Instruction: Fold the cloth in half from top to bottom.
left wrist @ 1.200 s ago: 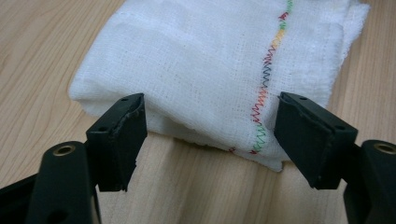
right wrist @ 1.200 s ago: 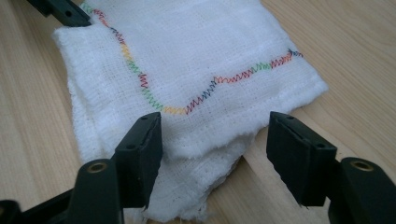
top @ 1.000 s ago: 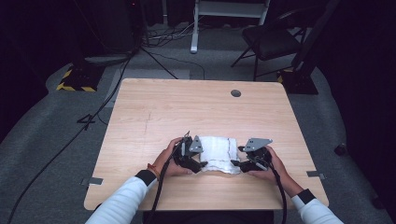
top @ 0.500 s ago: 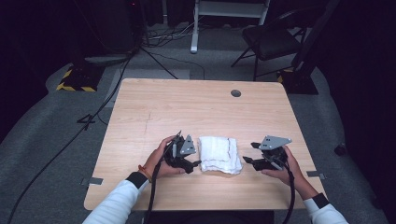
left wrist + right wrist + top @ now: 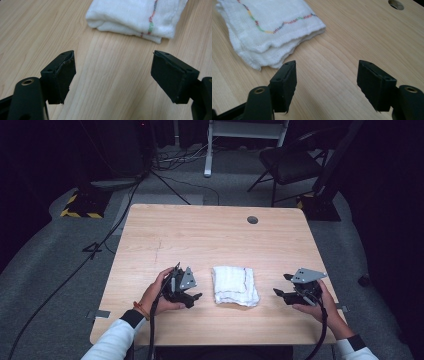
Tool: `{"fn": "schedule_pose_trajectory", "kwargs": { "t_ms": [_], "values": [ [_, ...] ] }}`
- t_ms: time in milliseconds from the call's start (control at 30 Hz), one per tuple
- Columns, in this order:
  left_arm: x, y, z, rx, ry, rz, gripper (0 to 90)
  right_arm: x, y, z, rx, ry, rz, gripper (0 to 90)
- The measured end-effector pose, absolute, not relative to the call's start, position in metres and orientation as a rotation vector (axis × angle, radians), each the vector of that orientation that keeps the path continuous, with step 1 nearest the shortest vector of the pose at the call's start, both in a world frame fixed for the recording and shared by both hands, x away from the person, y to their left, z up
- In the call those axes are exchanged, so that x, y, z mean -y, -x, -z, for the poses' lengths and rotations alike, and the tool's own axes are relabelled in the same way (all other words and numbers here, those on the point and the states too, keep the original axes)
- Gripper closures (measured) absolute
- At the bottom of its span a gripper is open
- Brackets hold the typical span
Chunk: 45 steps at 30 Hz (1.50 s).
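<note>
Now both your grippers sit off the folded towel, jaws spread.
Wooden table (image 5: 210, 235) first: white towel (image 5: 235, 286) lies folded near its front edge, between your hands. Your left gripper (image 5: 194, 296) is just beside it, empty; your right gripper (image 5: 282, 292), jaws just opening wider, is farther off, empty.

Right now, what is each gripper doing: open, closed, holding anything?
Left gripper: open, empty, short of the folded cloth.
Right gripper: open, empty, jaws just been opening, beside the cloth.
</note>
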<state>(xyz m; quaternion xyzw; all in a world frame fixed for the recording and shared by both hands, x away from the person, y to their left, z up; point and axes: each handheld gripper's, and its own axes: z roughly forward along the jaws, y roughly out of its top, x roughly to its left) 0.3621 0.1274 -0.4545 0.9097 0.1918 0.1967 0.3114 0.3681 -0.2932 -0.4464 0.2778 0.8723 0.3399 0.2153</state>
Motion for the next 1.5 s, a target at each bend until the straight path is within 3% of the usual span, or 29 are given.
{"fn": "schedule_pose_trajectory", "kwargs": {
  "t_ms": [667, 1267, 1500],
  "values": [
    [-0.172, -0.346, 0.468, -0.644, -2.385, -0.554, 19.4, 0.334, -0.353, 0.466, -2.386, -0.864, -0.836, 30.1],
    [-0.213, -0.350, 0.491, -0.791, -2.369, -0.456, 18.4, 0.397, -0.344, 0.499, -2.285, -1.174, -0.967, 26.3],
    [-0.232, -0.351, 0.504, -0.874, -2.235, -0.331, 17.3, 0.401, -0.344, 0.503, -2.248, -1.226, -0.996, 23.1]
  ]
}}
